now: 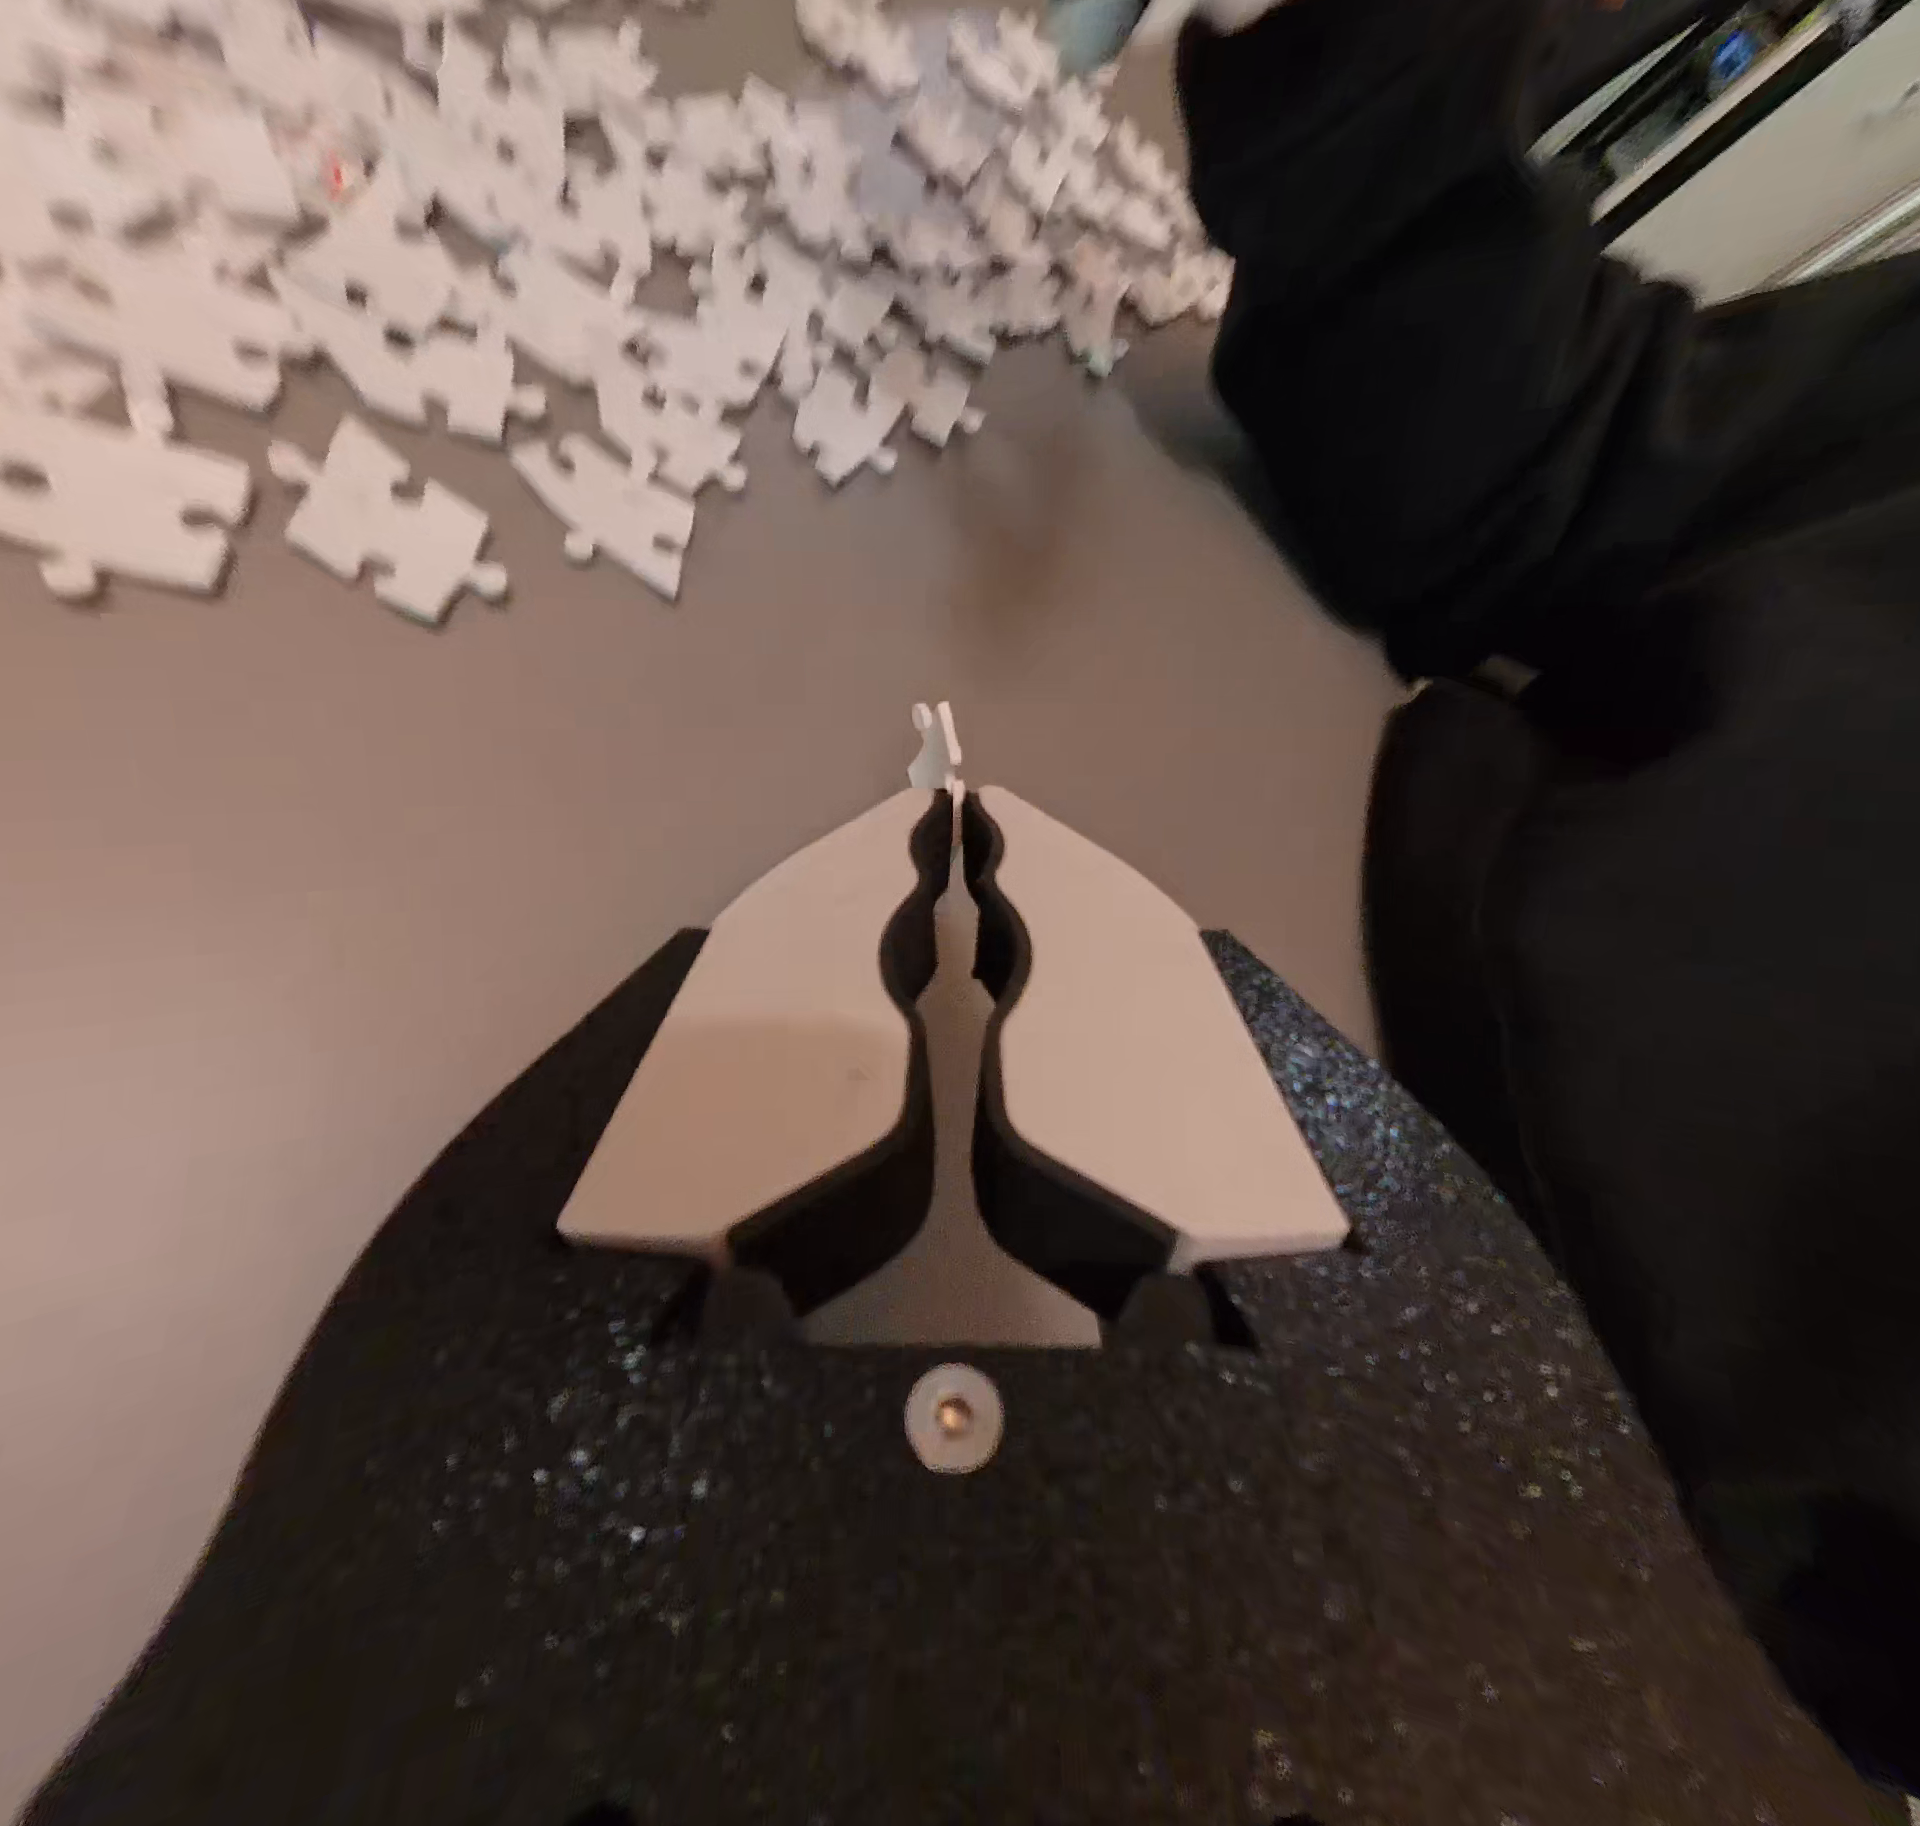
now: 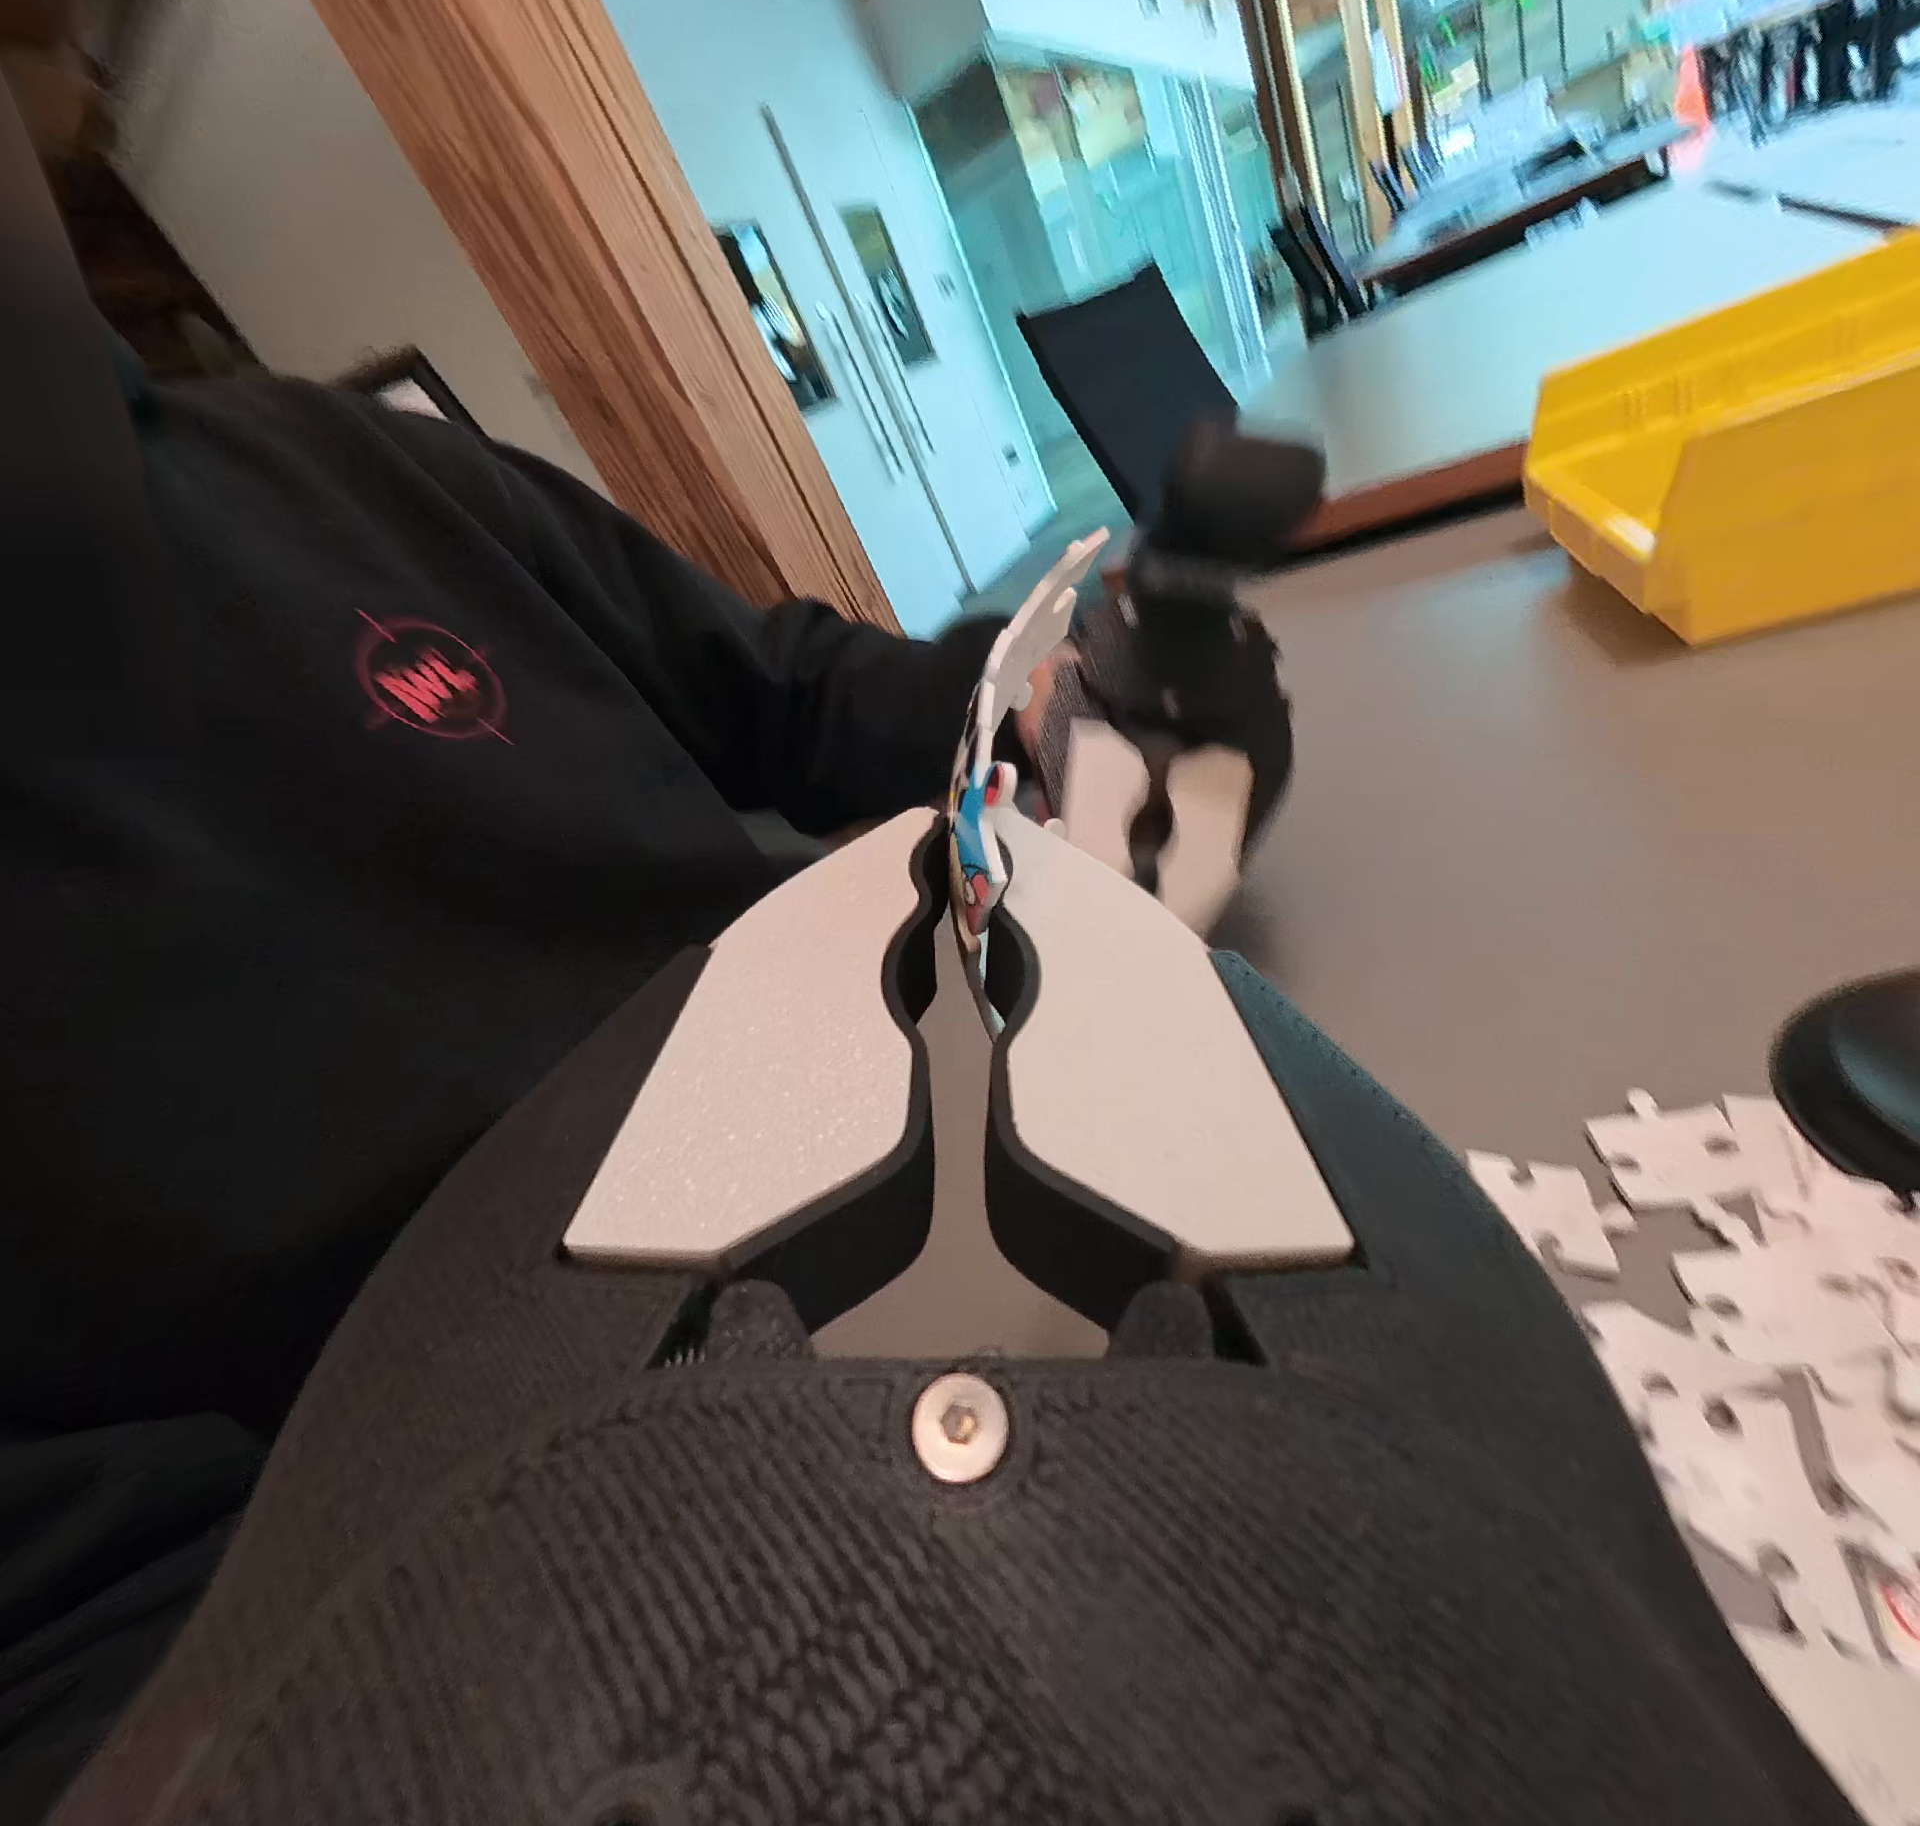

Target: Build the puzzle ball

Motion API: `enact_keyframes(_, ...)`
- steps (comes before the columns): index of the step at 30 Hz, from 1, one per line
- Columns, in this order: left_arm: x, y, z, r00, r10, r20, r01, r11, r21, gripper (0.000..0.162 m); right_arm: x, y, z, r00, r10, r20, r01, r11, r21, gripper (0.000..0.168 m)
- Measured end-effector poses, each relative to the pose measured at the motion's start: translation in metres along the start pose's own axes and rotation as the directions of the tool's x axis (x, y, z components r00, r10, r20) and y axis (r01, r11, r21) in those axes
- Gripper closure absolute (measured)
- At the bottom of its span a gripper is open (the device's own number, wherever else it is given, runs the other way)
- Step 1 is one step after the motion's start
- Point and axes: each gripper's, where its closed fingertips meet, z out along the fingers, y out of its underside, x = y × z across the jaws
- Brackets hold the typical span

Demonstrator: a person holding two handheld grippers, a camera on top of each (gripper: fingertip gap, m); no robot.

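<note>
My left gripper (image 1: pixel 956 794) is shut on a small white puzzle piece (image 1: pixel 935 746) held edge-on above the grey table (image 1: pixel 312 841). A big heap of white puzzle pieces (image 1: pixel 623 218) lies face down beyond it. My right gripper (image 2: pixel 961 826) is shut on a curved strip of joined puzzle pieces (image 2: pixel 1013 675), white on the back with blue and red print on the front, held up in the air. The left gripper (image 2: pixel 1164 789) also shows in the right wrist view, blurred, just behind the strip.
A person in a black top (image 2: pixel 312 737) sits close at the left; the dark sleeve (image 1: pixel 1455 322) crosses the right of the left wrist view. A yellow bin (image 2: pixel 1745 457) stands on the table. More loose pieces (image 2: pixel 1714 1288) and a black round object (image 2: pixel 1849 1070) lie at the right. Some 15 cm of space lies between my two pairs of fingers.
</note>
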Motion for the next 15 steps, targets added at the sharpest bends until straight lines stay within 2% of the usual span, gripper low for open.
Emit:
enact_keyframes(5, 0.046, -0.054, -0.034, 0.972, -0.014, -0.235, 0.058, 0.981, 0.184, 0.161, -0.005, 0.009, 0.005, 0.999, -0.006, 0.047, 0.009, 0.999, -0.048, 0.164)
enact_keyframes(8, 0.068, -0.076, -0.056, 0.935, -0.008, -0.354, 0.095, 0.969, 0.229, 0.161, -0.014, 0.013, 0.011, 0.993, 0.014, 0.119, -0.007, 0.998, -0.061, 0.164)
enact_keyframes(11, 0.077, -0.088, -0.065, 0.907, -0.027, -0.42, 0.132, 0.966, 0.224, 0.161, -0.018, 0.013, 0.021, 0.981, 0.078, 0.18, -0.068, 0.996, -0.06, 0.164)
enact_keyframes(15, 0.077, -0.083, -0.057, 0.908, -0.061, -0.414, 0.121, 0.985, 0.12, 0.161, -0.017, 0.018, 0.034, 0.963, 0.159, 0.215, -0.144, 0.986, -0.087, 0.164)
